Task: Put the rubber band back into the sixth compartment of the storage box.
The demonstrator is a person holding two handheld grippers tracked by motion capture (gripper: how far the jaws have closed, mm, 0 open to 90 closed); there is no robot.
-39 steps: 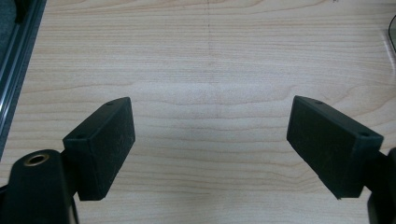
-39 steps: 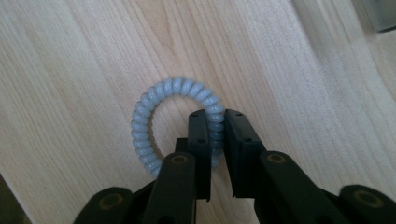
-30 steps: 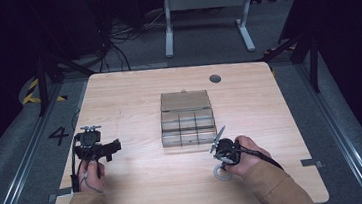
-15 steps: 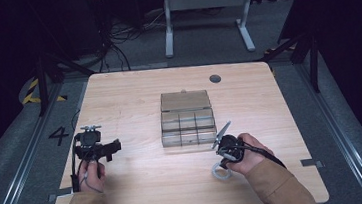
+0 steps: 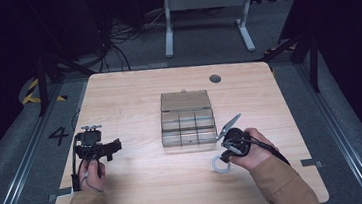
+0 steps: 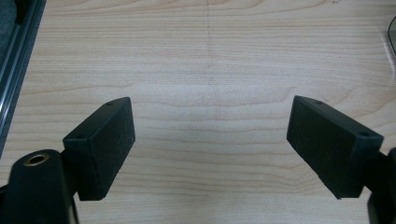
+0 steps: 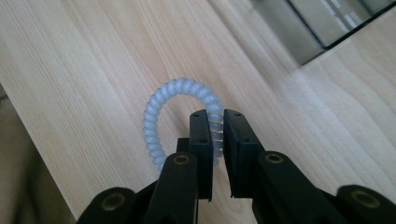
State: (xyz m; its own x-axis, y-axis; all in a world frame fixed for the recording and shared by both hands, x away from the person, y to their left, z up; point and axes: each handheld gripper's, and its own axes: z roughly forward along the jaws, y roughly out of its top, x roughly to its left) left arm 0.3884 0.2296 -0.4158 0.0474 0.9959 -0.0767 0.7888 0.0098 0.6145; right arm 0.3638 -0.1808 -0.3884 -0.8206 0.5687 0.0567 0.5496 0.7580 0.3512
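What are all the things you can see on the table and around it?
Spiral hair tie: one, pale grey-blue, clamped in the right gripper near the table's front.
Compartment box: one, clear grey, lid open, mid-table.
Table: one, light wood, centre.
Round grommet: one, dark, far edge of the table.
Stand: one, grey metal, on the floor behind the table.
Cables: several, black, on the floor at far left.
Floor number 4: one, black, left of the table.
Left gripper: one, black, jaws wide open over bare wood.
Right gripper: one, black, shut on the hair tie.
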